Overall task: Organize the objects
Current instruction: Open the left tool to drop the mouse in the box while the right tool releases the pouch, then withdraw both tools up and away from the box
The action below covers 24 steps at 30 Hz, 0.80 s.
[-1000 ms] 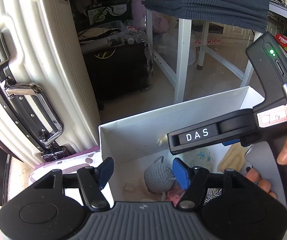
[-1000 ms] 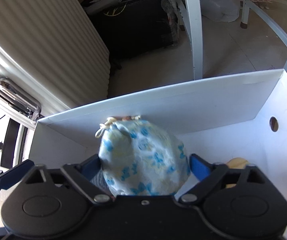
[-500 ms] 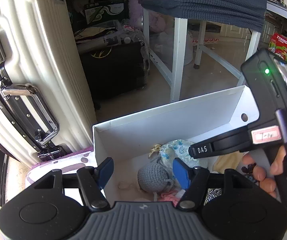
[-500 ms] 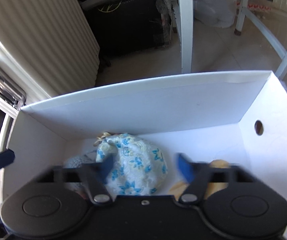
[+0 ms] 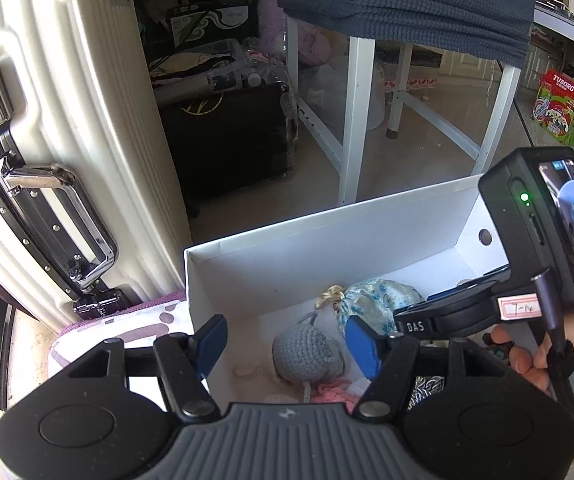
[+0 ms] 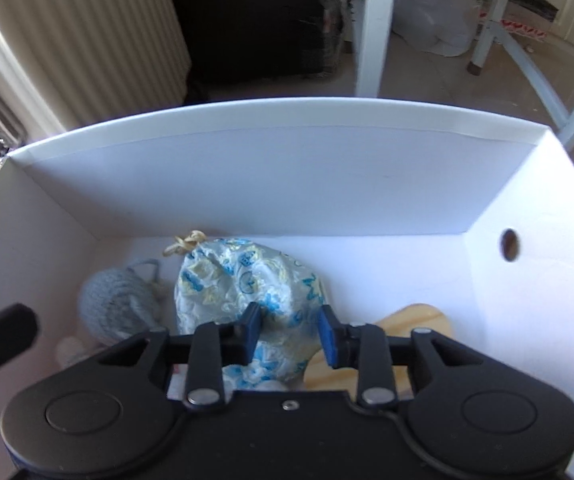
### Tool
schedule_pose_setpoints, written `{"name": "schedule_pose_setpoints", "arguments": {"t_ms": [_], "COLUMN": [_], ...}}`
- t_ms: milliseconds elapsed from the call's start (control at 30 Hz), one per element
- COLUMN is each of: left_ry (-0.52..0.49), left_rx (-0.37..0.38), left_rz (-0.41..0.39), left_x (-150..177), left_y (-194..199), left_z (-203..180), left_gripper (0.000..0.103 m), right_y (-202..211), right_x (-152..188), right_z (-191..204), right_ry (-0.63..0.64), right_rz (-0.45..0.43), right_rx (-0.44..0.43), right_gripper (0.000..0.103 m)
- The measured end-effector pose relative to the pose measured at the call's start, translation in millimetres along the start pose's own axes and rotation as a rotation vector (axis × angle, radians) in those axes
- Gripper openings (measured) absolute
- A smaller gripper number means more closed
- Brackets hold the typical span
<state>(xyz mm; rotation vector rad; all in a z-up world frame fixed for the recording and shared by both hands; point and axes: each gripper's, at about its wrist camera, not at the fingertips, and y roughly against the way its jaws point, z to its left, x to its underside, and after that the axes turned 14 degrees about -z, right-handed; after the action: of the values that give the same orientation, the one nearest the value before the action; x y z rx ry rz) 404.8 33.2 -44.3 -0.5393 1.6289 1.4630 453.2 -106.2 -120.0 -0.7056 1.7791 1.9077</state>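
Dropped since 1 s ago, blue-print pouch (image 6: 247, 288) now lies in white box (image 6: 271, 172) beside grey knit pouch (image 5: 307, 354), so right gripper (image 6: 289, 334) jaws are drawn in, empty, above it; left gripper (image 5: 287, 340) jaws half-open, holding nothing.

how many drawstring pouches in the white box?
2: grey knit pouch at left, blue-patterned pouch beside it, centre. Others may be hidden under the gripper.

The box (image 6: 271, 176) was plain white. In it lay a pale pouch (image 6: 247, 284) printed with blue and yellow, a grey knitted bag (image 5: 307, 354), and something pink (image 5: 333, 396). The suitcase (image 5: 99, 92) was ribbed cream.
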Motion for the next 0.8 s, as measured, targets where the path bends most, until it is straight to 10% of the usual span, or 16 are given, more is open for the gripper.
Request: {"name": "schedule_pose_setpoints", "arguments": {"t_ms": [500,800], "left_ry": [0.025,0.076], "left_rx": [-0.039,-0.108], "left_rz": [0.02,0.008], "left_x": [0,-6], "left_y": [25,62], "left_z": [-2,-5], "left_gripper": [0.066,0.086], "right_y": [60,119], "right_x": [-5,-5], "right_z": [-27,-38], "right_ry": [-0.095,-0.04], "right_rz": [-0.11,-0.205], "right_rx": [-0.096,-0.08], "right_gripper": [0.034,0.059]}}
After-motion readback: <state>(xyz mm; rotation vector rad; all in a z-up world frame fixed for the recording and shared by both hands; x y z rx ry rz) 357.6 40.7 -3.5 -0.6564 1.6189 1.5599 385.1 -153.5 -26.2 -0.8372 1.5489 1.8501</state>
